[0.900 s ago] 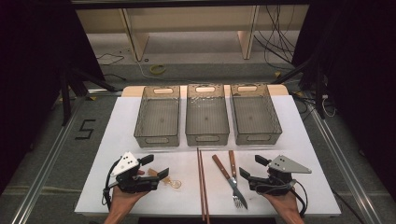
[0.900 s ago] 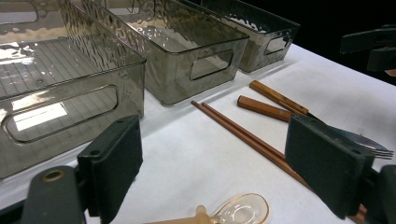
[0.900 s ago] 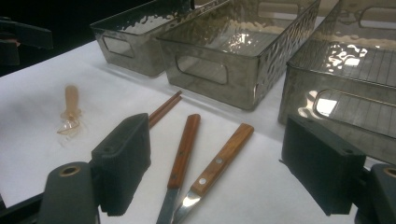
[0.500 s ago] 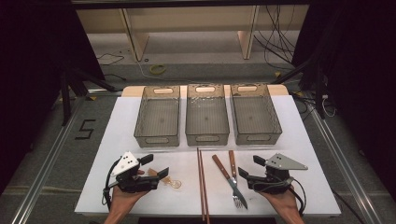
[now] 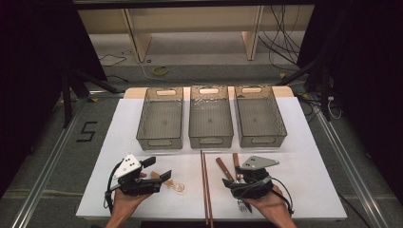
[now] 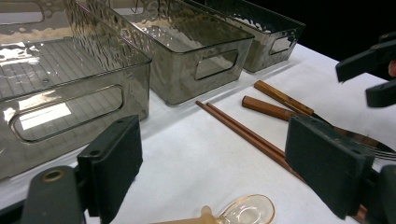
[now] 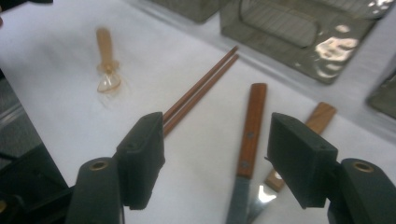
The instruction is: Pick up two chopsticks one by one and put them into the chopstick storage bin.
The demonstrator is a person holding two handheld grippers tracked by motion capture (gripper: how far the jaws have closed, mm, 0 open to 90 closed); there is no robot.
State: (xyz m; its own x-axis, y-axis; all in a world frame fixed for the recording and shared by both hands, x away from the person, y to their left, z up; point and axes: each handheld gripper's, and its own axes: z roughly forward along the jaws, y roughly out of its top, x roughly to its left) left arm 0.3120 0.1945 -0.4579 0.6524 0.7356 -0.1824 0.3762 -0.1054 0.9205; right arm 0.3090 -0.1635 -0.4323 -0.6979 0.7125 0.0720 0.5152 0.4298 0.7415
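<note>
Fork tines half-hidden under right tool (open).

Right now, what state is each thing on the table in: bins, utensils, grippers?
Left bin: upright, empty.
Middle bin: upright, empty.
Right bin: upright, empty.
Chopsticks: flat, side by side.
Spoon: flat, bowl up.
Knife: flat, untouched.
Fork: flat, partly under the right gripper.
Left gripper: open, empty.
Right gripper: open, over the knife.

Three grey bins in row at white table's far side; perhaps empty
</note>
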